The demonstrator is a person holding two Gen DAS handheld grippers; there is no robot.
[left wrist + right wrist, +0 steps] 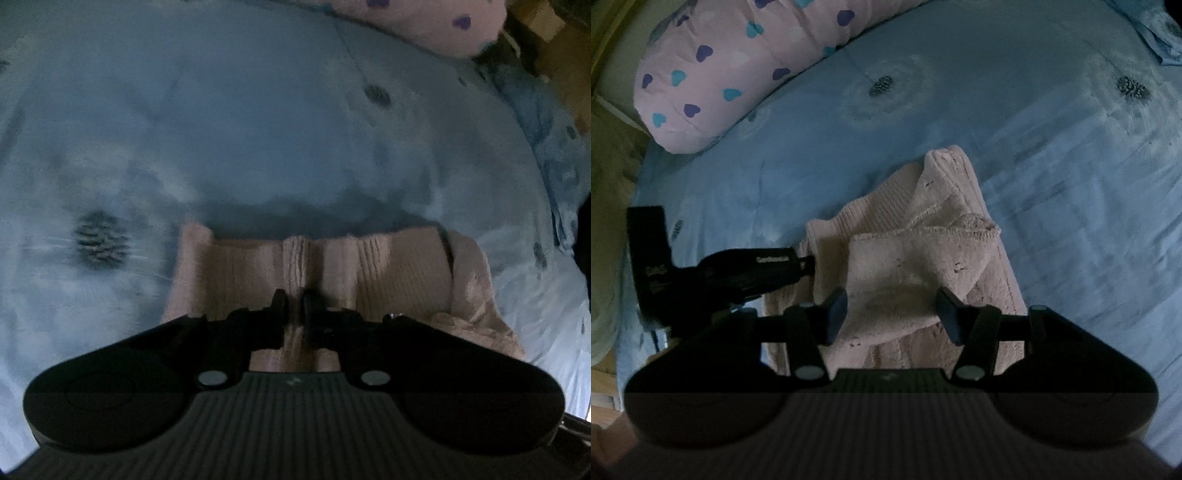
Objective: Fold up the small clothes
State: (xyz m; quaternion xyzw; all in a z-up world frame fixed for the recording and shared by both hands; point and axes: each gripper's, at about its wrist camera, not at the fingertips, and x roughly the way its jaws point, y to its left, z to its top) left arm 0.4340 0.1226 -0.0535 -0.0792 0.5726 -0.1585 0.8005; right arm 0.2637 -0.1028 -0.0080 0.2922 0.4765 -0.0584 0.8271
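Blue bedspread (1052, 184), one pink knit garment (916, 258), one heart-print pillow (720, 74)

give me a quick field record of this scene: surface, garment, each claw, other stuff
surface: blue bedspread with dandelion print
garment: pink knit, partly folded and bunched, lying on the bedspread
left claw: shut, pinching a ridge of the knit at its edge
right claw: open, jaws on either side of a fold of the knit, pads not pressing it
other: pink pillow with heart print, at the far edge of the bedspread
task state: fold not finished; layers uneven
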